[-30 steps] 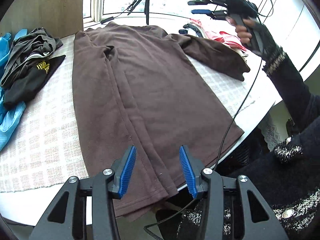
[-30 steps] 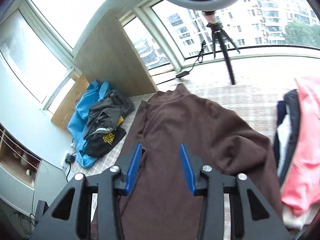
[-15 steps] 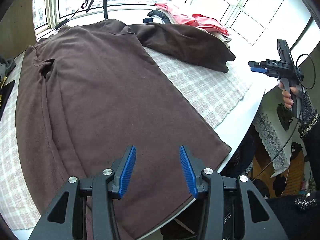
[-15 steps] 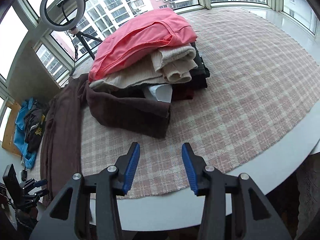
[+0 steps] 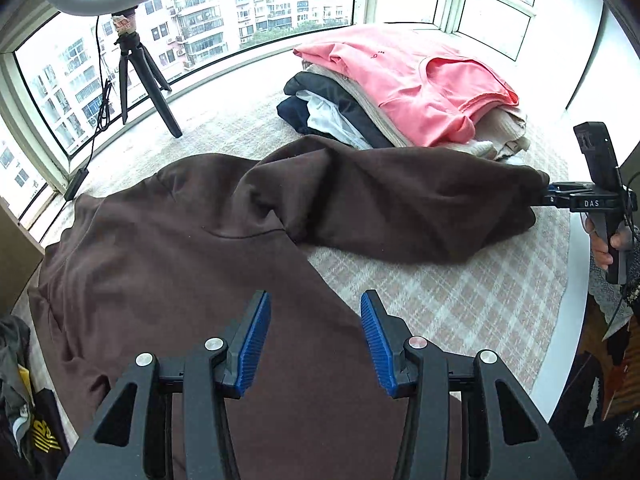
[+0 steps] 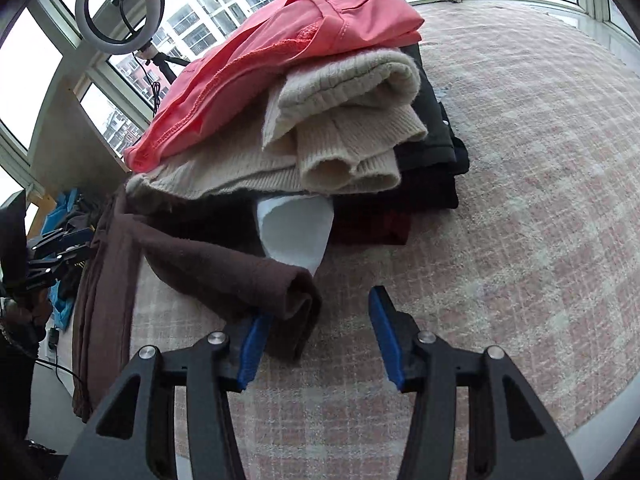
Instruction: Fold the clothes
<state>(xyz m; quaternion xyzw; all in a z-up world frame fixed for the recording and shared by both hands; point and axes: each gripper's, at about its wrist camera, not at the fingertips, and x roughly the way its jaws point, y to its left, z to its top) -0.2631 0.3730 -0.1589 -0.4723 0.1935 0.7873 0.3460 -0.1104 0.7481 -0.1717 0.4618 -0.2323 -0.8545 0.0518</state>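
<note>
Dark brown sweatshirt [image 5: 192,256], pink-and-cream checked tablecloth [image 6: 520,208], coral-pink top [image 5: 404,76], cream ribbed knit [image 6: 340,128], blue gripper pads [image 5: 254,344], black tripod [image 5: 138,80], bright blue garment [image 6: 66,208]

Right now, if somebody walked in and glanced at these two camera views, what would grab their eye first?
Probably the big brown garment spread across the checked table cover, one sleeve stretched toward the right gripper, whose open fingers sit at the cuff. Next, the folded stack behind that sleeve, topped by a bright pink top. The left gripper hovers open above the brown body.
</note>
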